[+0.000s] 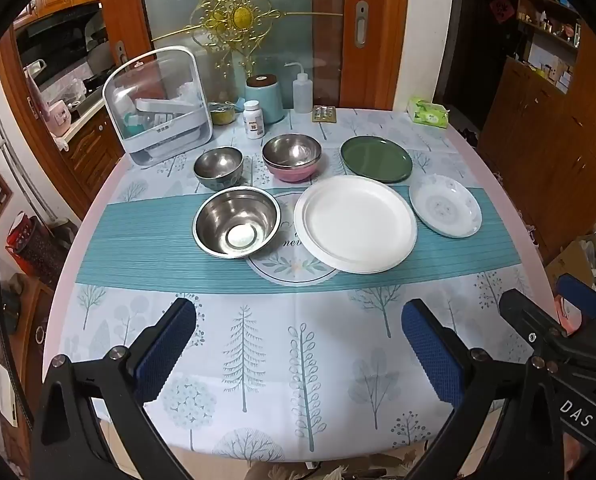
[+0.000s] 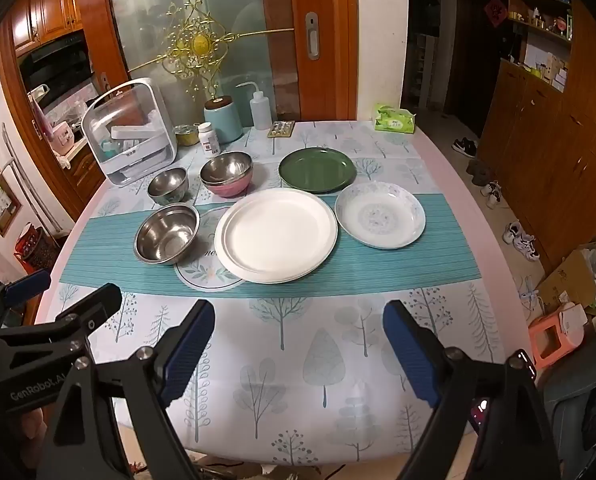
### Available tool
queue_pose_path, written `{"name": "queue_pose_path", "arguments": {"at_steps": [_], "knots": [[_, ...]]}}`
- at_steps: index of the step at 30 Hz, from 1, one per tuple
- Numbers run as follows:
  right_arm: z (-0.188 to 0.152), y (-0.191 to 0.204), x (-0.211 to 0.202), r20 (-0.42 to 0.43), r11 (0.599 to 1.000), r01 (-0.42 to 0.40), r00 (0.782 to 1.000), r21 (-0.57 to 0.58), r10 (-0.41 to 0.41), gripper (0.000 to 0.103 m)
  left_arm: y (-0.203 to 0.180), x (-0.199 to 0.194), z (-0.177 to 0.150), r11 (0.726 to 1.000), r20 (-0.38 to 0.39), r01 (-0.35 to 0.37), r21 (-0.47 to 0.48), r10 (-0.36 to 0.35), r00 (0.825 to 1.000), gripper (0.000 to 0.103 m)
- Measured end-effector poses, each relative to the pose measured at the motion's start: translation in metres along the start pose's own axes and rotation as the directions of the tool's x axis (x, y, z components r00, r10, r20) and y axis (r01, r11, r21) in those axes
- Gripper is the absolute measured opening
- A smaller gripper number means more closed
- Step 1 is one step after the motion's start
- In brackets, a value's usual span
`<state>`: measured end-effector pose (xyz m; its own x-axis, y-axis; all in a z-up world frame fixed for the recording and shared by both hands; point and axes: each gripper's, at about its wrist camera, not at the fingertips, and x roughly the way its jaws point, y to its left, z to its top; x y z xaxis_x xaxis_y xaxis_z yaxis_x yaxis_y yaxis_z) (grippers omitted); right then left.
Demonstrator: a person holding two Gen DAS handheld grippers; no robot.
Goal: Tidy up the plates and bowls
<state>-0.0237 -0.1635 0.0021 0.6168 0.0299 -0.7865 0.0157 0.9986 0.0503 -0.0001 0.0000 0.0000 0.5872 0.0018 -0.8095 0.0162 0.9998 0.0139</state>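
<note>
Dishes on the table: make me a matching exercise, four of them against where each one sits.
Things
1. large steel bowl
2. green plate
3. patterned plate
4. pink bowl

Places
A. at the right end of the blue runner, beside the white plate
B. on the blue runner, left of the white plate
C. behind the white plate, next to the green plate
D. on the tree-print cloth behind the patterned plate

Pairs: 1-B, 2-D, 3-A, 4-C
</note>
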Motion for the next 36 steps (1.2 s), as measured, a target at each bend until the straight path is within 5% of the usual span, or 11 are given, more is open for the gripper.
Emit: {"name": "queue_pose_path", "arguments": {"at_steps": [36], "knots": [[-0.013,0.004,-0.011,0.02,1.0,-0.01,1.0,-0.01,0.01,0.087,0.003,-0.01,-0.015,0.999,-0.004,0.024,-0.025,-0.024,1.0,0.1]]}}
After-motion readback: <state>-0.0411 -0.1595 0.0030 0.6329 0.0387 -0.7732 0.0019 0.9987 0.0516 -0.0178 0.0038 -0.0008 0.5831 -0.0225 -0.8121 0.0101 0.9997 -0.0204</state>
